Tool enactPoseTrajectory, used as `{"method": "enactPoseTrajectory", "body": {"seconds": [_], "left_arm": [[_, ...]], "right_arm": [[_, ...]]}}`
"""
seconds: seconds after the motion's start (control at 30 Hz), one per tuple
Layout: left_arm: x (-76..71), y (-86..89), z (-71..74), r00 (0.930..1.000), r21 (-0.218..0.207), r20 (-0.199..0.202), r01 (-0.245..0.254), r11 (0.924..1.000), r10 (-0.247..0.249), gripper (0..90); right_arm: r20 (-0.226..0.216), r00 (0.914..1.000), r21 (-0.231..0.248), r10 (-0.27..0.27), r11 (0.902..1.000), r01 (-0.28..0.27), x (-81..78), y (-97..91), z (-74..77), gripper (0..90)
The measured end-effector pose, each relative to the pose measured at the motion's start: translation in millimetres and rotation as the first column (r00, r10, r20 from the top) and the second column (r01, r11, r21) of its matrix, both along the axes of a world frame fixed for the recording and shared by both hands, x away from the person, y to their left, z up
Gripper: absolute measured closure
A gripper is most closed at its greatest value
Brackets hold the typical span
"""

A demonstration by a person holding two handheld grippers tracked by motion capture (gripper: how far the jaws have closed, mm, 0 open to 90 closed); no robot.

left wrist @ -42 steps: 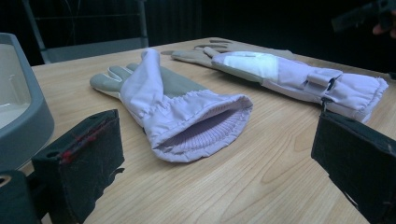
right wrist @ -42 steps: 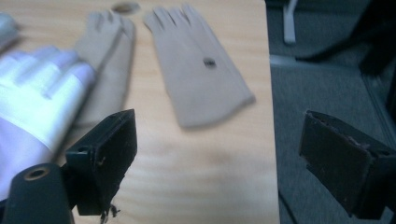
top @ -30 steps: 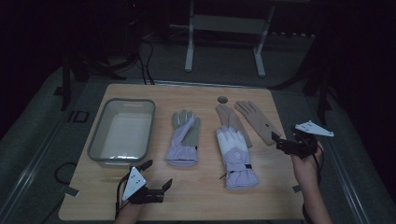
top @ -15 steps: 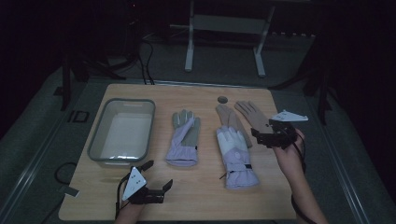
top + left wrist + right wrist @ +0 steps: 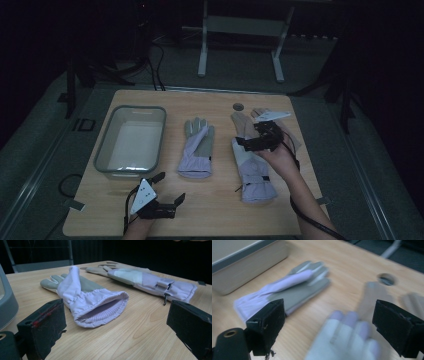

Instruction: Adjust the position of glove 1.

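Note:
A lilac and grey glove [image 5: 196, 147] lies palm-up at mid table, its cuff [image 5: 100, 310] facing my left gripper [image 5: 170, 187], which rests open near the front edge. A second lilac glove [image 5: 252, 170] lies to its right, over a beige glove [image 5: 240, 122]. My right gripper [image 5: 247, 137] hovers above that glove's fingers [image 5: 347, 340], pointing left. Its jaws have just been opening and stand open, with nothing pressed between them. In the left gripper view, the second glove [image 5: 150, 281] shows a strap and clip.
A grey tray [image 5: 131, 137] stands at the left of the wooden table [image 5: 215, 210], also seen as the tray [image 5: 244, 262] beyond the first glove [image 5: 294, 287]. A round hole [image 5: 238, 106] sits near the far edge. Another beige glove [image 5: 292, 140] lies under my right hand.
My right gripper has moved left from the table's right edge to above the right-hand lilac glove. The left gripper and the gloves have stayed put.

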State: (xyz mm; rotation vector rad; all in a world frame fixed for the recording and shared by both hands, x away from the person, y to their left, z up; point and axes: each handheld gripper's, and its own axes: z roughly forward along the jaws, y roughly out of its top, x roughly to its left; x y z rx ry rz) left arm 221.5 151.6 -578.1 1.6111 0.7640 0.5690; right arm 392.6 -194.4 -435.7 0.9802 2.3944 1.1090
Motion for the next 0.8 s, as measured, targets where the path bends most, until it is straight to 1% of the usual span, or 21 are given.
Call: {"method": "enactPoseTrajectory", "body": {"seconds": [0.07,0.1,0.17,0.23,0.27,0.33,0.4,0.47,0.53,0.6,0.63,0.73,0.8], "left_arm": [[-0.2,0.0,0.0,1.0,0.002,0.002,0.001,1.0,-0.001,2.4],[-0.3,-0.2,-0.1,1.0,0.002,0.004,0.001,1.0,-0.001,2.5],[-0.5,-0.6,0.0,1.0,0.004,0.004,0.001,1.0,-0.001,2.4],[-0.5,-0.8,0.1,1.0,0.007,0.004,0.001,1.0,-0.001,2.4],[-0.5,-0.9,0.1,1.0,0.007,0.004,0.001,1.0,-0.001,2.5],[-0.4,-0.8,0.1,1.0,0.007,0.004,0.001,1.0,-0.001,2.5],[-0.4,-0.7,0.2,1.0,0.011,0.002,0.002,0.9999,-0.002,2.4],[-0.3,-0.7,0.2,1.0,0.015,0.003,0.003,0.9999,-0.004,2.4],[-0.3,-1.1,0.2,1.0,0.011,0.002,0.004,0.9999,-0.004,2.5],[-0.3,-0.9,0.2,1.0,0.014,0.003,0.005,0.9999,-0.005,2.5],[-0.3,-1.0,0.2,1.0,0.015,0.001,0.005,0.9999,-0.005,2.5],[-0.6,-1.3,0.2,1.0,0.018,0.002,0.004,0.9998,-0.004,2.4],[-0.7,-1.0,0.2,1.0,0.017,0.001,0.003,0.9998,-0.003,2.4]], "right_arm": [[-0.022,0.9996,-0.005,0.016,0.9999,-0.016,3.9,11.5,-5.1,10.9],[-0.016,0.9997,-0.018,0.021,0.9996,-0.021,5.5,17.2,-7.3,11.0],[-0.027,0.999,-0.013,0.035,0.9993,-0.035,9.7,27.7,-10.9,11.0],[-0.022,0.9986,-0.035,0.049,0.9982,-0.05,13.4,38.7,-14.5,11.6],[-0.031,0.9979,-0.033,0.058,0.9977,-0.059,15.5,44.2,-16.3,11.6],[-0.038,0.9972,-0.053,0.064,0.9964,-0.065,19.8,55.8,-19.7,12.3],[-0.05,0.9967,-0.053,0.064,0.9964,-0.066,24.9,66.9,-22.5,12.3],[-0.05,0.9968,-0.064,0.062,0.9958,-0.065,29.9,78.0,-25.2,12.3],[-0.062,0.9961,-0.063,0.063,0.9958,-0.067,34.8,88.4,-27.9,12.3],[-0.059,0.9966,-0.076,0.058,0.9951,-0.063,39.0,98.3,-31.4,12.3],[-0.066,0.9959,-0.081,0.062,0.9944,-0.067,41.2,103.0,-33.6,12.3],[-0.078,0.9956,-0.094,0.052,0.9938,-0.059,47.4,114.7,-39.7,12.3],[-0.085,0.9955,-0.089,0.041,0.9949,-0.048,50.7,120.6,-43.6,12.8]]}}
